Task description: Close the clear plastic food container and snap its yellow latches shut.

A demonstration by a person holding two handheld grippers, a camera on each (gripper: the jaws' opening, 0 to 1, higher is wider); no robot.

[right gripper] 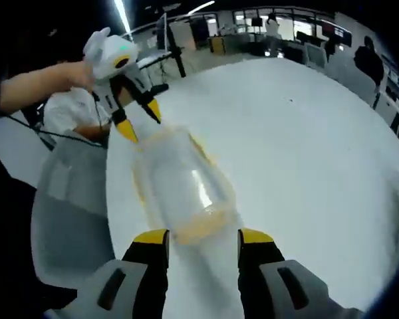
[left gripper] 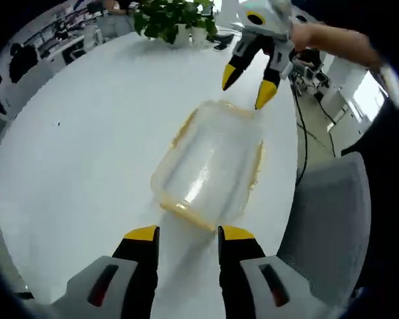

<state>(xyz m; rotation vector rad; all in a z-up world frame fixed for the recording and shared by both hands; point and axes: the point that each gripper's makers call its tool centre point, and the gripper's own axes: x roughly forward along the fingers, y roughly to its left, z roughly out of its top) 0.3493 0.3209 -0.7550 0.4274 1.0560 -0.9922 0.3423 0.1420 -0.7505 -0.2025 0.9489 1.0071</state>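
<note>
Yellow-tipped black jaws of the left claw (left gripper: 187, 233) rise at the bottom of the left gripper view, spread apart with nothing between them, hovering just short of the near end of the clear rectangular plastic food container (left gripper: 209, 164). That container lies flat on the round white desk (left gripper: 86, 133), its lid on top and yellow latches showing along its long sides and at its ends; the picture is too blurred to tell whether the latches are snapped down. At the container's far end the right claw (left gripper: 246, 86), held by a person's hand (left gripper: 319, 36), points down with its jaws parted, one yellow tip close to the container's far corner. A grey chair (left gripper: 326, 212) stands beside the desk, and a green potted plant (left gripper: 173, 18) sits at the far edge.

From the right gripper view, the right claw (right gripper: 203, 235) is open just before the container (right gripper: 179, 186), and the left claw (right gripper: 138, 118) hangs open over the opposite end.
</note>
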